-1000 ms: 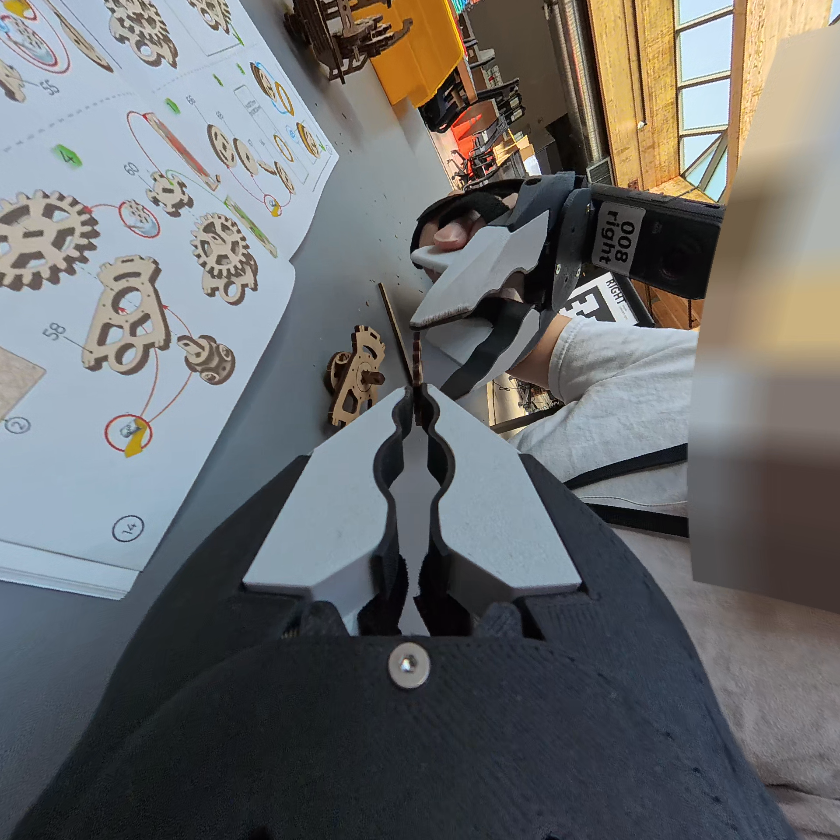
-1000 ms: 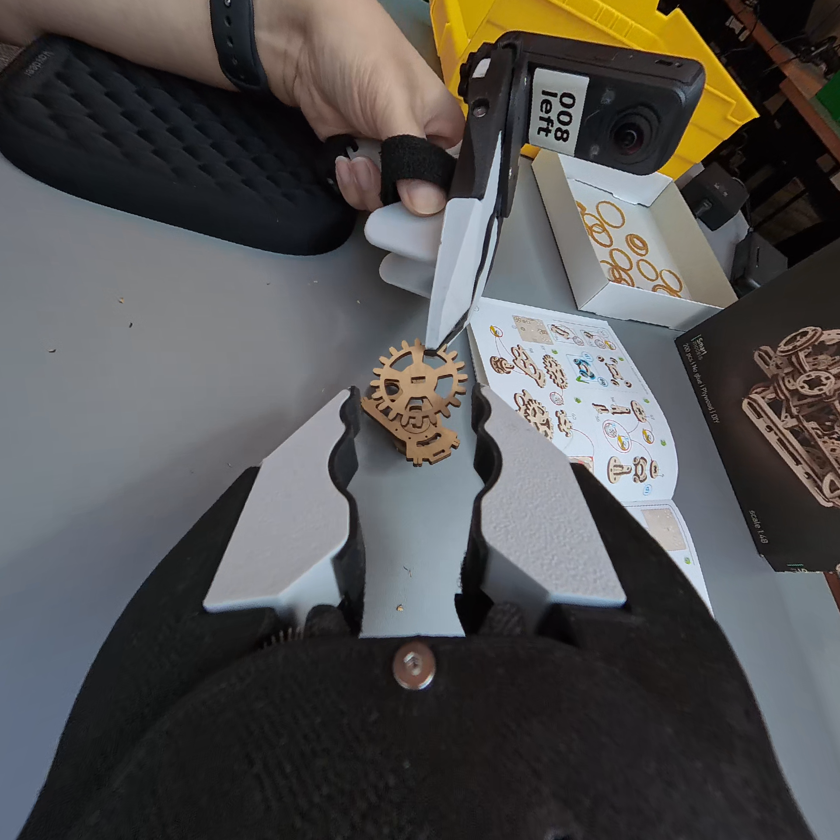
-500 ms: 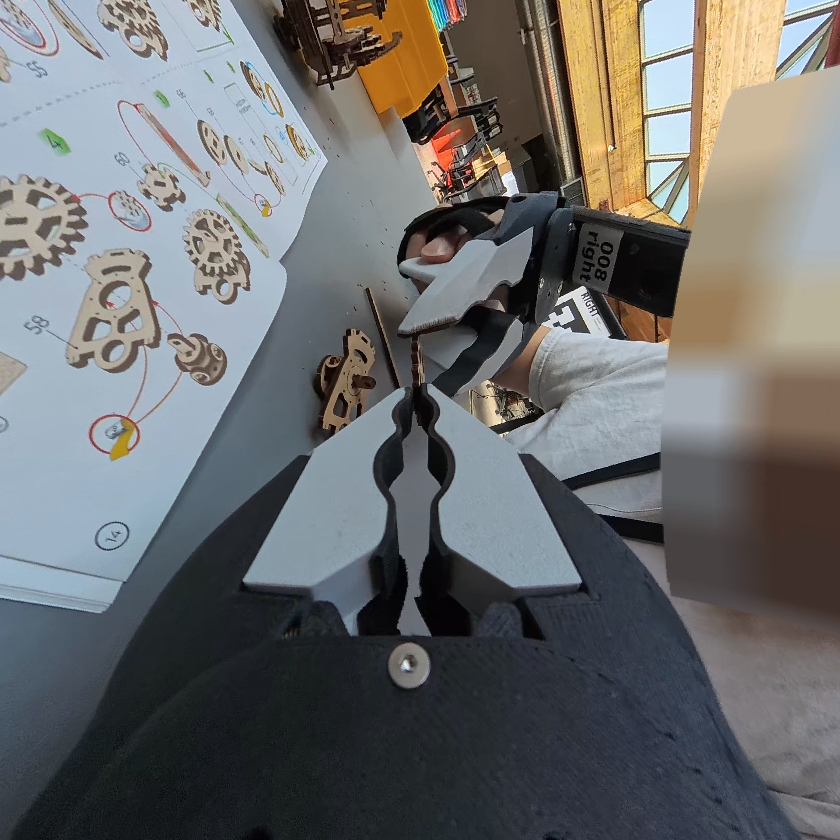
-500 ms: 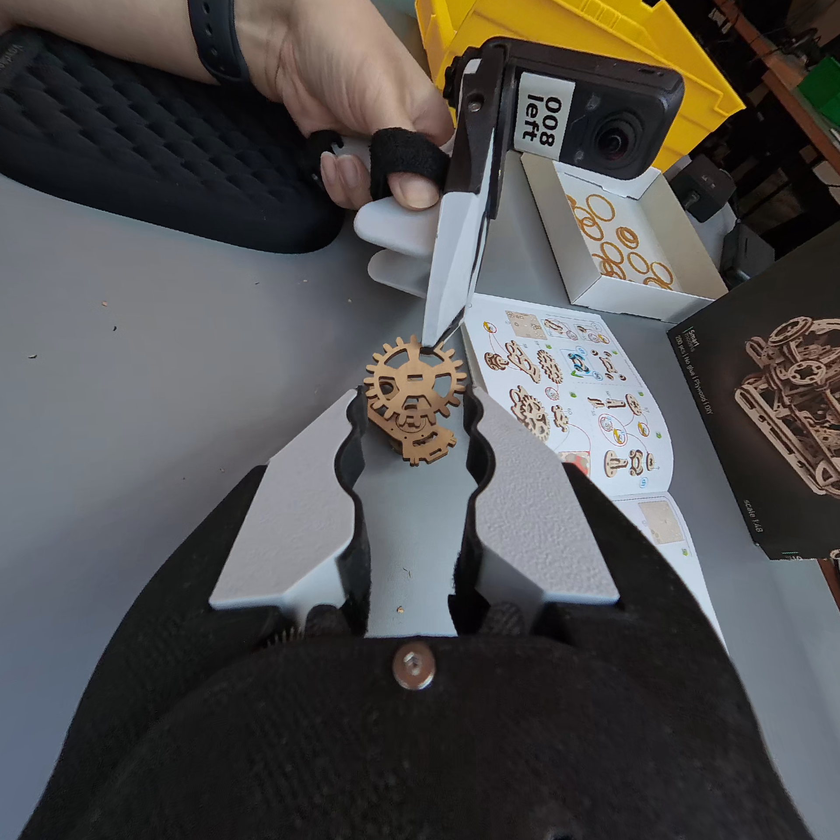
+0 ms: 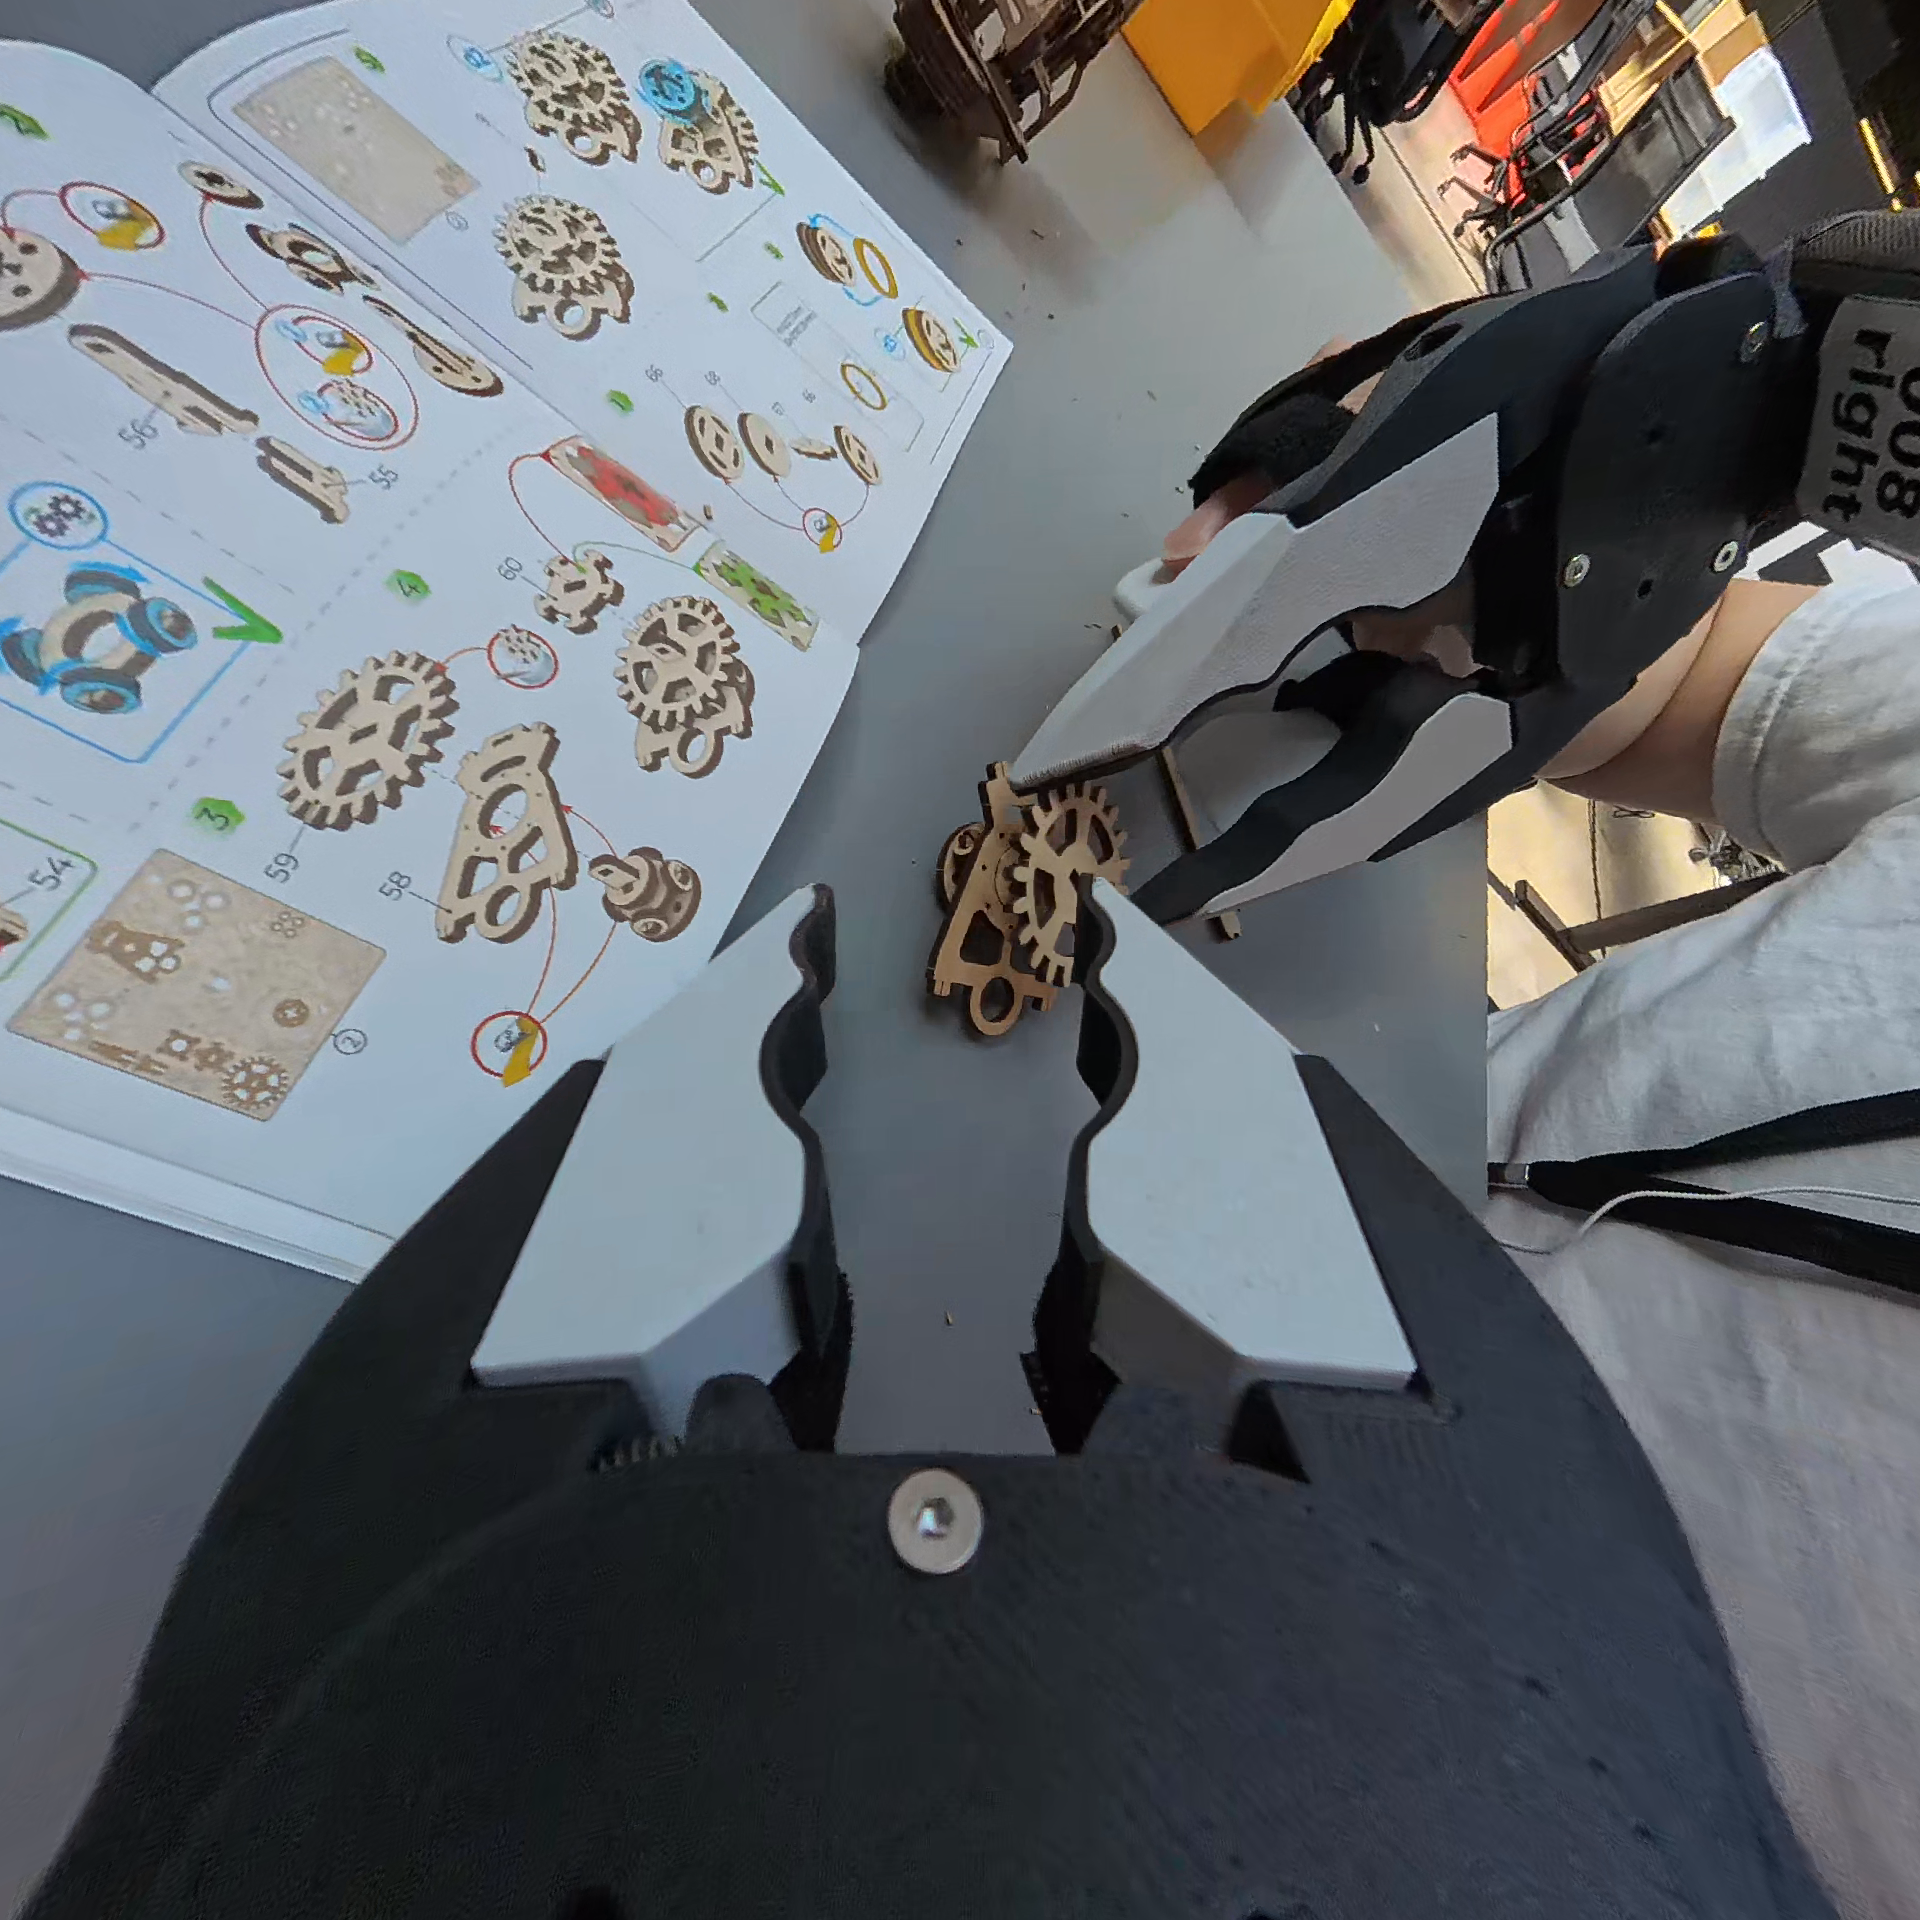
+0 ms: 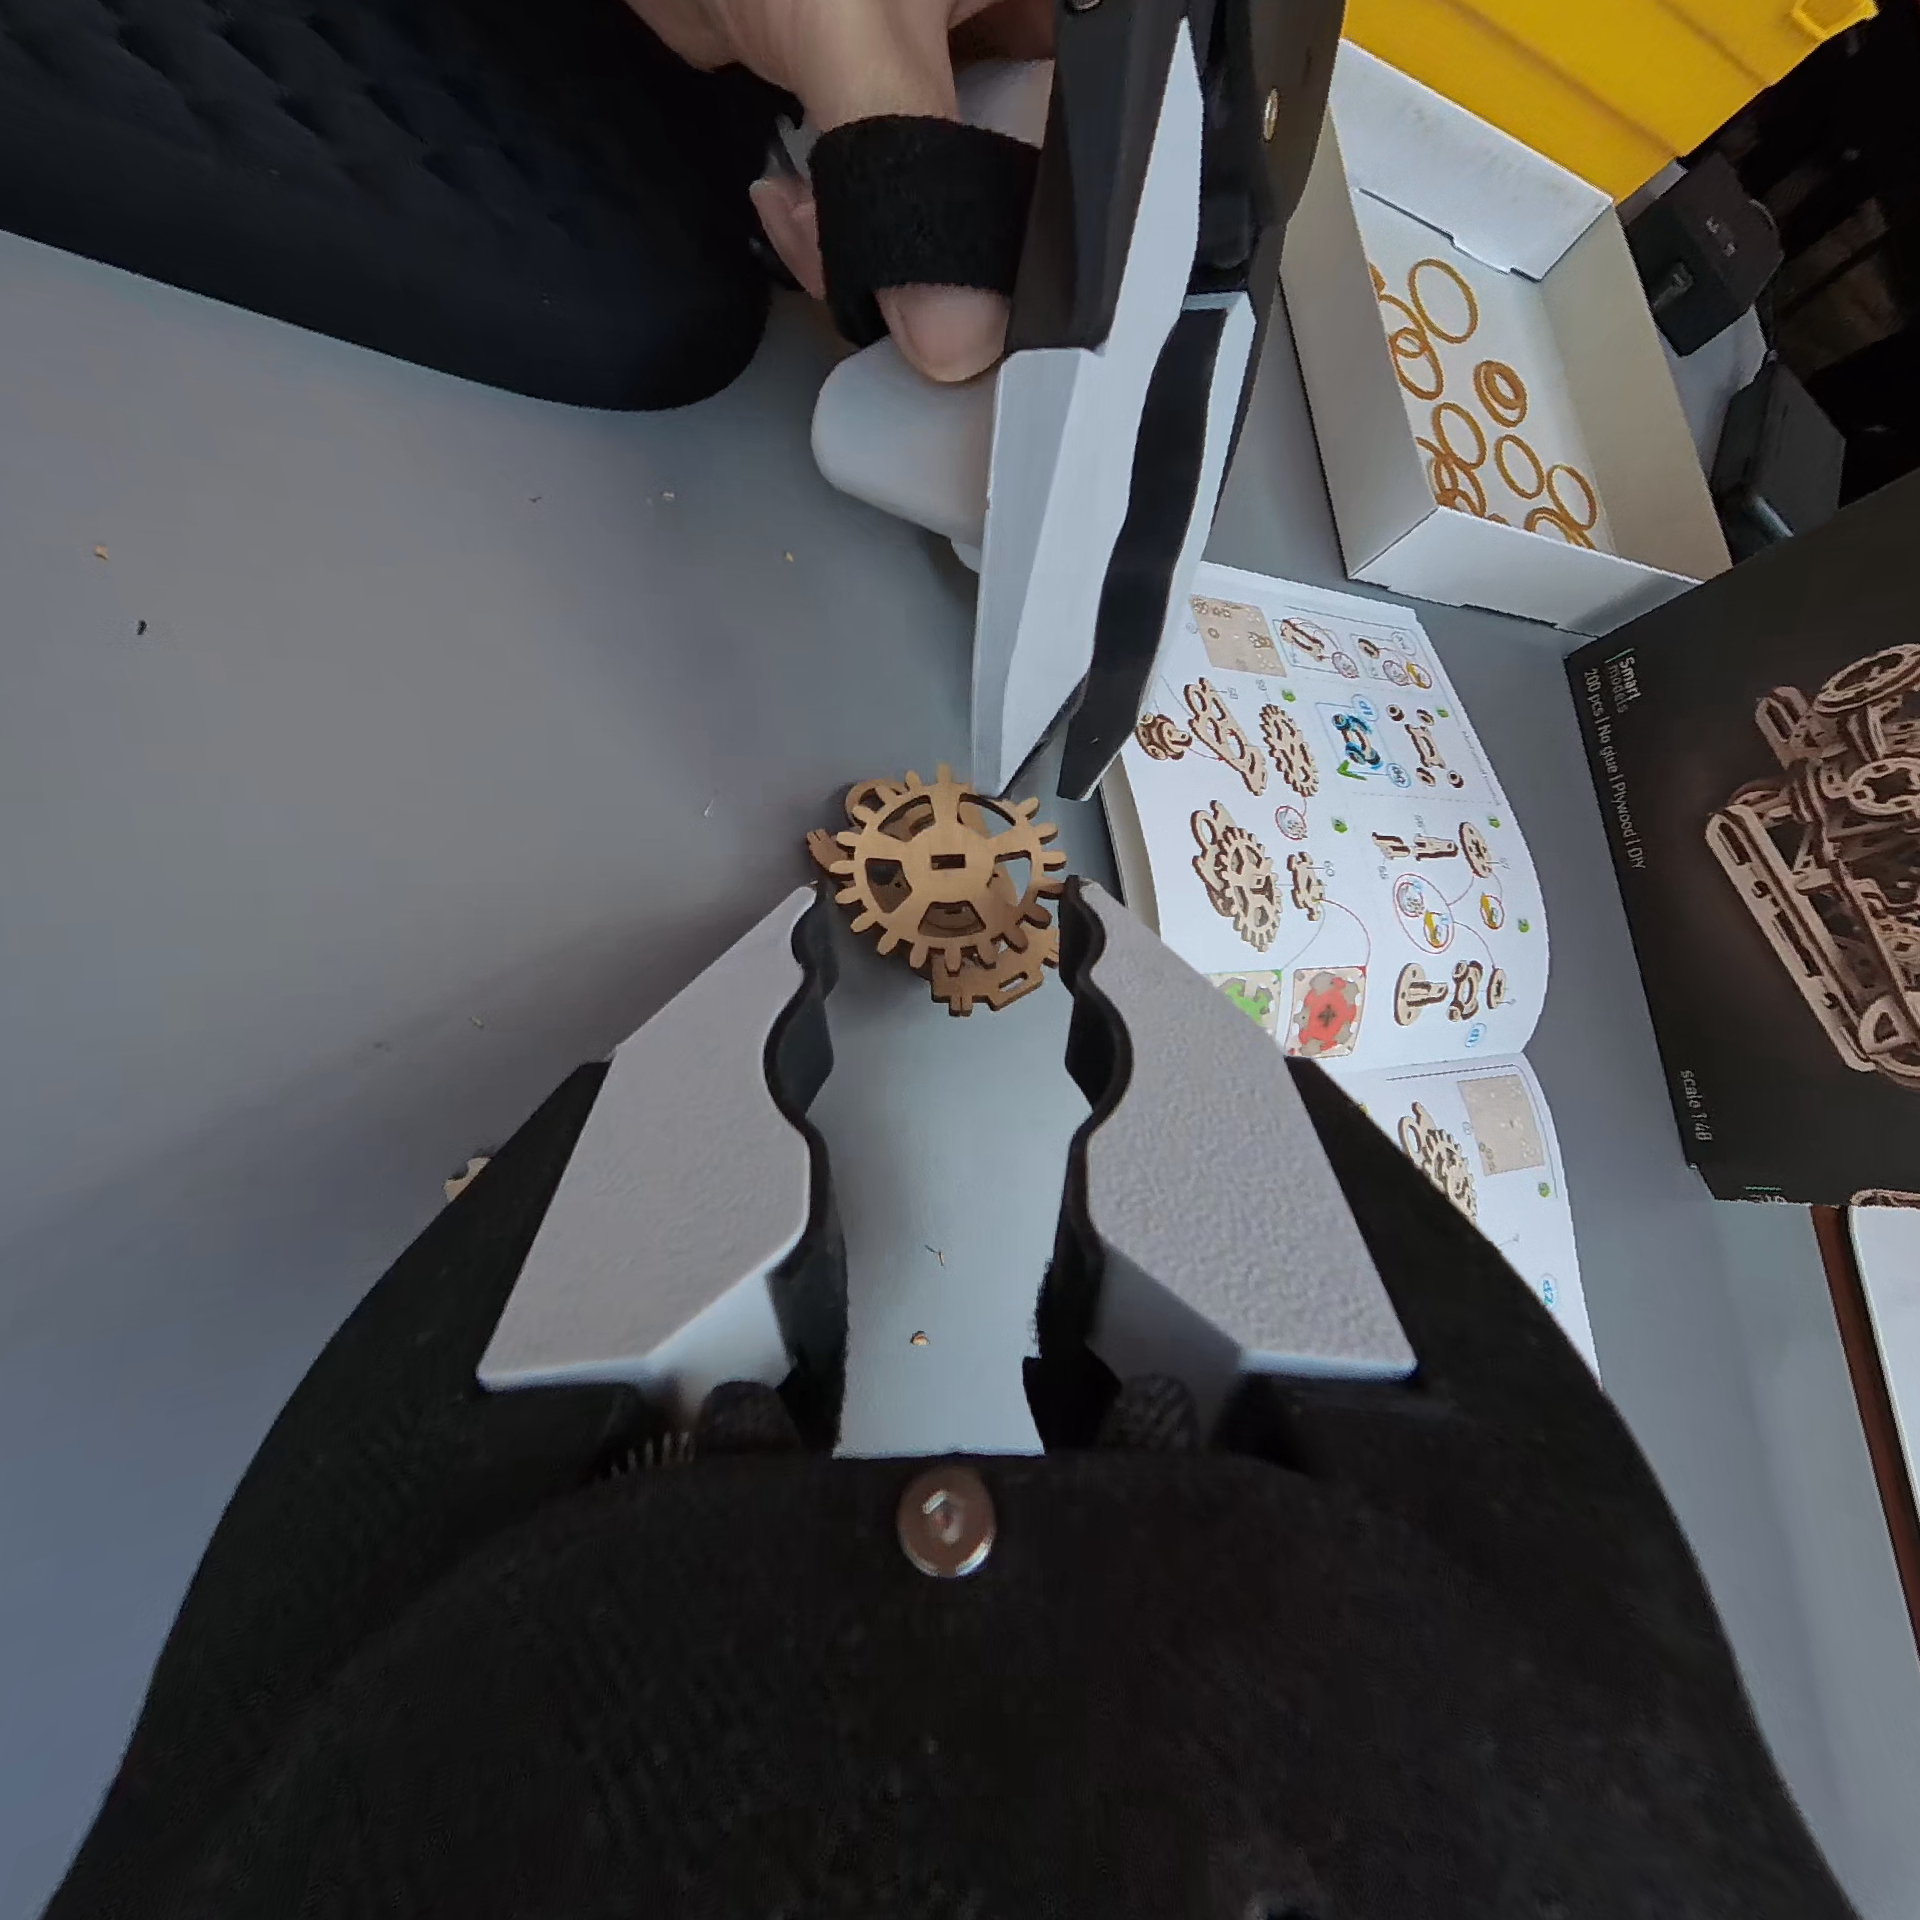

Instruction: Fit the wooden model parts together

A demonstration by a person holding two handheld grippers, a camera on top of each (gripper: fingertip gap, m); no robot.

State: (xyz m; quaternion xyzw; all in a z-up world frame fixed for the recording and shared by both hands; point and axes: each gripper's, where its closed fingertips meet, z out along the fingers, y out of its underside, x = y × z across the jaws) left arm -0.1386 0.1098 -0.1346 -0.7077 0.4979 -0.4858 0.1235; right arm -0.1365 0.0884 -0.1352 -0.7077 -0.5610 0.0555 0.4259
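A wooden gear (image 5: 1060, 862) sits on a flat wooden plate part (image 5: 971, 945), and the pair lies on the grey table. My left gripper (image 5: 951, 899) is open and empty, with its right fingertip right beside the gear. My right gripper (image 6: 940, 899) is open, and its two tips closely flank the gear (image 6: 940, 883). In the left wrist view the right gripper (image 5: 1081, 831) comes in from the upper right, with one finger at the plate's top edge. In the right wrist view the left gripper (image 6: 1049, 753) hangs just behind the gear.
An open instruction booklet (image 5: 416, 520) lies left of the parts and also shows in the right wrist view (image 6: 1351, 831). Behind are a white box of rubber rings (image 6: 1475, 416), a black model box (image 6: 1766, 883), a yellow bin (image 6: 1558, 83) and a black pad (image 6: 312, 156). A part-built wooden model (image 5: 987, 62) stands far back. Left and right tips are no more than a few centimetres apart.
My left gripper was shut on the gear, held edge-on; it has opened and let go, and the gear now sits on the plate part. My right gripper has closed in around the assembly.
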